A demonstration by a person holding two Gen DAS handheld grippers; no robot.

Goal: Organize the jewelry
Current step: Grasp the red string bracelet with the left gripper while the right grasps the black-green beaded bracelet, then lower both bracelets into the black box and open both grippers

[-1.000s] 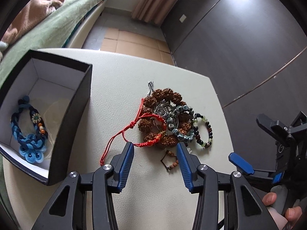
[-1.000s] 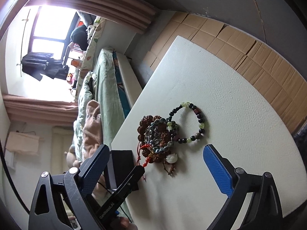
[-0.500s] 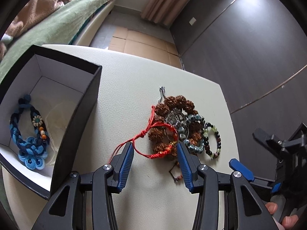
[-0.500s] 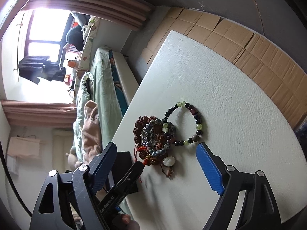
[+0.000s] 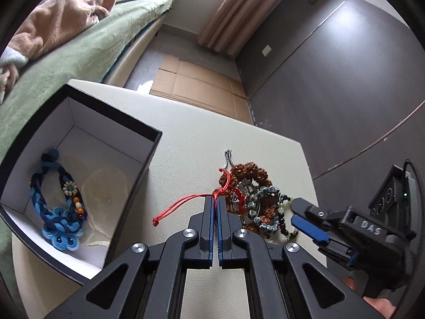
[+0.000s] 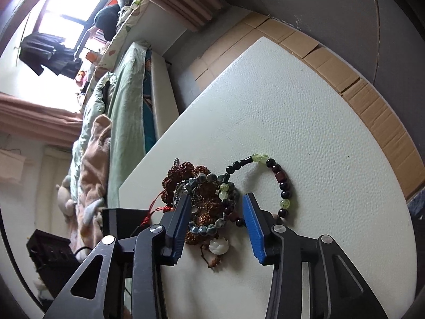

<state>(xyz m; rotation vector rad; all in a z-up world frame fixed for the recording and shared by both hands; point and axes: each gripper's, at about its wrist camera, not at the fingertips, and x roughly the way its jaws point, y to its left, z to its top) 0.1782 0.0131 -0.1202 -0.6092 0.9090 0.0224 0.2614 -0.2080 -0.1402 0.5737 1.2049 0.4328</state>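
A pile of bracelets [image 5: 252,196] lies on the white table [image 5: 191,133]: a brown seed-bead one [image 6: 191,175], a grey-blue bead one [image 6: 204,228] and a black and green bead one [image 6: 281,183]. My left gripper [image 5: 215,199] is shut on the red cord bracelet [image 5: 186,202] at the pile's left edge. My right gripper [image 6: 217,207] is open, its fingers on either side of the pile's near part; it also shows in the left wrist view [image 5: 308,226]. A black box [image 5: 143,164] with a white inside holds a blue braided bracelet [image 5: 58,223].
The box stands at the table's left side. A bed with a green cover [image 5: 66,53] runs beyond the table on the left. Cardboard sheets [image 5: 196,85] lie on the floor past the far edge. A dark wall [image 5: 332,79] is on the right.
My left gripper has moved forward and shut on the red cord. My right gripper has moved in over the pile and its fingers have narrowed around it.
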